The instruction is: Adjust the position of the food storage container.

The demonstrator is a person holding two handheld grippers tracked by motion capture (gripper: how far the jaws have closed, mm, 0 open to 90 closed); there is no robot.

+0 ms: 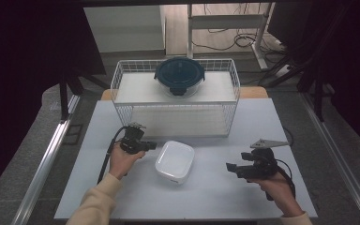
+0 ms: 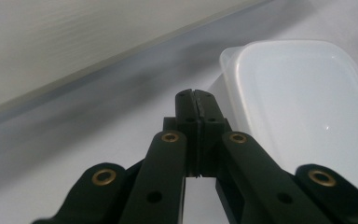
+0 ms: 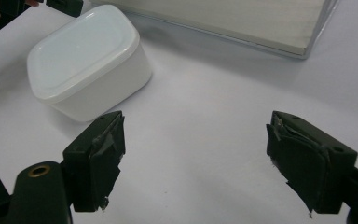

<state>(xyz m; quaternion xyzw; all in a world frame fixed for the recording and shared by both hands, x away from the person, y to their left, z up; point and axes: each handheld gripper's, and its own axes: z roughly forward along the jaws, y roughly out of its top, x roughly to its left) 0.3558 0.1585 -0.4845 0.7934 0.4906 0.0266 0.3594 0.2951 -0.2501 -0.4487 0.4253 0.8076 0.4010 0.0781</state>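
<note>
A white lidded plastic box point(image 1: 175, 161) sits on the pale table point(image 1: 215, 197) between my two grippers. My left gripper point(image 1: 152, 146) is just left of the box's far corner, jaws pressed together with nothing between them. The left gripper view shows its shut tips point(image 2: 196, 100) beside the box point(image 2: 303, 107), not touching it. My right gripper point(image 1: 232, 168) rests to the right of the box, pointing toward it. In the right gripper view its jaws point(image 3: 196, 140) stand wide apart and empty, with the box point(image 3: 86, 60) farther off at upper left.
A white wire rack point(image 1: 117, 77) stands at the back of the table. On its upper shelf sits a round glass container with a dark lid point(image 1: 179, 75). The rack's lower shelf point(image 3: 242, 18) lies just behind the box. Table edges run close on both sides.
</note>
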